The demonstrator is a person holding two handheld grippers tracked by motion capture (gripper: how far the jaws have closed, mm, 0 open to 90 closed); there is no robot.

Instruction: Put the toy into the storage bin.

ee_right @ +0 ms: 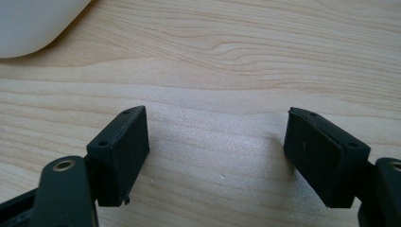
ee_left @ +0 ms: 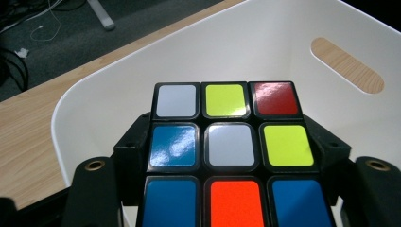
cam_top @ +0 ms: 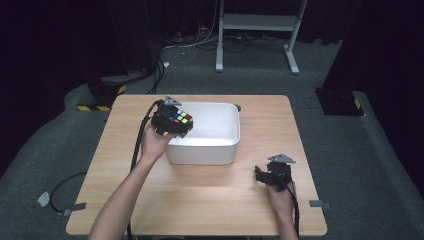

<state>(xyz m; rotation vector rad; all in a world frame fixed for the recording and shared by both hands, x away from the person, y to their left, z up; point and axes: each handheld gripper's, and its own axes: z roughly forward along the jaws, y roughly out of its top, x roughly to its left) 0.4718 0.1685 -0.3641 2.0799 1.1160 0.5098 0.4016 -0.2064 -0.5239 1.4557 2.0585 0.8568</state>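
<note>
Forearms and hands are reaching in from six o'clock in the high view, each one carrying a gripper. Over at ten o'clock from the worktop's (cam_top: 210, 195) centre, the left gripper (cam_top: 171, 121) is gripping a scrambled puzzle cube (ee_left: 227, 151), its fingers (ee_left: 135, 146) pressing on opposite sides, and is holding it above the near-left corner of the white bin (cam_top: 220, 145), partly over the rim. From the left gripper view, the bin's pale floor and a slot handle are lying beyond the cube. Toward four o'clock, the right gripper (ee_right: 215, 156) is resting low over bare wood, just apart from the bin, with its fingers (ee_right: 120, 151) spread wide and nothing between them. Judging from this, the cube is likely heading into the bin; because it is sitting so near the rim, an early release could be letting it strike the edge and tumble out onto the worktop.
</note>
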